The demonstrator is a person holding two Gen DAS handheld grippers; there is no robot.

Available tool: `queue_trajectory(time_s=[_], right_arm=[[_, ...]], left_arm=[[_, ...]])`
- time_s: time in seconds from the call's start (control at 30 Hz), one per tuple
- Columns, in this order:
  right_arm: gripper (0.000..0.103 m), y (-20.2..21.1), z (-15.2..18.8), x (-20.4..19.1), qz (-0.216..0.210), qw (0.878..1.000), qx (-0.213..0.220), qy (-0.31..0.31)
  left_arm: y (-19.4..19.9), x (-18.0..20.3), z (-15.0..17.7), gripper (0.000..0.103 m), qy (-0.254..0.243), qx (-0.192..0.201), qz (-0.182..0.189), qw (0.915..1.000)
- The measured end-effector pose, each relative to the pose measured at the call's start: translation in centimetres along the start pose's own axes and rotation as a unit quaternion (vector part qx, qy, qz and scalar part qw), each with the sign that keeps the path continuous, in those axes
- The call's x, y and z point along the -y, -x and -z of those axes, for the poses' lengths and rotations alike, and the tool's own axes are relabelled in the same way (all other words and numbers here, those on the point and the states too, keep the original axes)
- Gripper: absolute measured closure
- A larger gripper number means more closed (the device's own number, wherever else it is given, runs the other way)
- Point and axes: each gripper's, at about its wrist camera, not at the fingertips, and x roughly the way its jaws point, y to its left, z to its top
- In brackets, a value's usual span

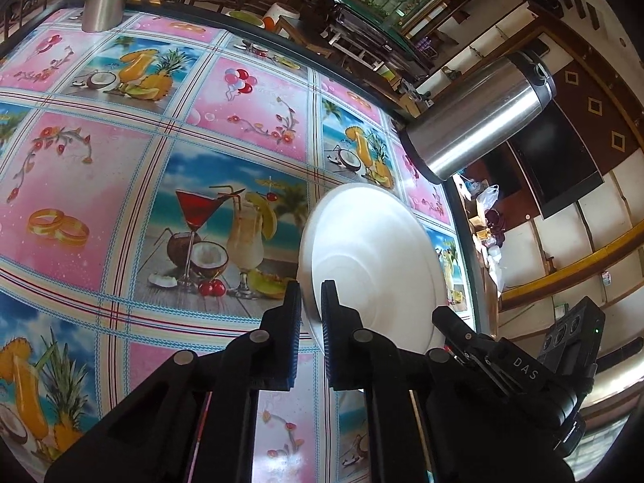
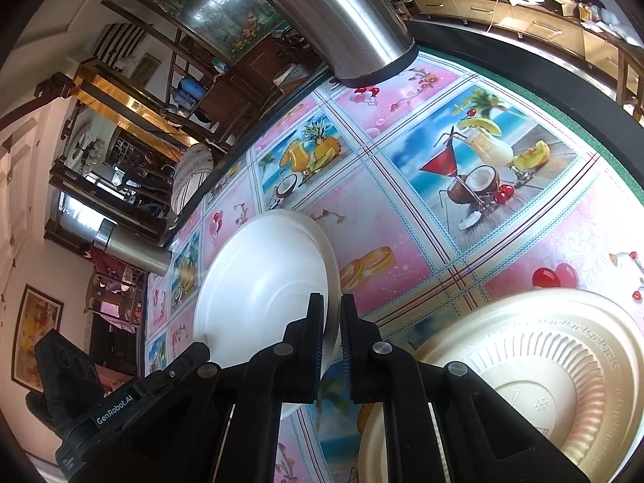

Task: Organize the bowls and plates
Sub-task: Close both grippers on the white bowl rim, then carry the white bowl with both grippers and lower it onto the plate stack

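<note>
A: White plate (image 1: 374,265), tilted above the table (image 1: 120,169), its near rim clamped between the fingers of the left gripper (image 1: 310,294). Does the other side match?

B: Yes. The right gripper (image 2: 332,310) pinches the opposite rim of that plate (image 2: 261,285); both pairs of jaws are closed on it.

A: And just right of the right gripper?

B: A gold plate (image 2: 555,366) lying flat on the table (image 2: 402,209), under the right finger, apart from the white one.

A: Farther out?

B: A steel flask (image 1: 479,116) beyond the plate, ahead and right of the left gripper; in the right view a flask (image 2: 334,16) stands ahead.
</note>
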Motion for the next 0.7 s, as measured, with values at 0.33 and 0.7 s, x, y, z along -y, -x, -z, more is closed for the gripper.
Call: queue_trajectory(time_s=[0.33, 0.7], right_arm=[[0.095, 0.0, 0.1, 0.0, -0.004, 1.0, -0.002, -0.002], [0.095, 1.4, 1.9, -1.4, -0.029, 0.999, -0.012, 0.007]], left_arm=[[0.6, -0.1, 0.0, 0.096, 0.003, 0.001, 0.001, 1.0], [4.4, -0.8, 1.3, 0.096, 0.003, 0.022, -0.016, 0.9996]])
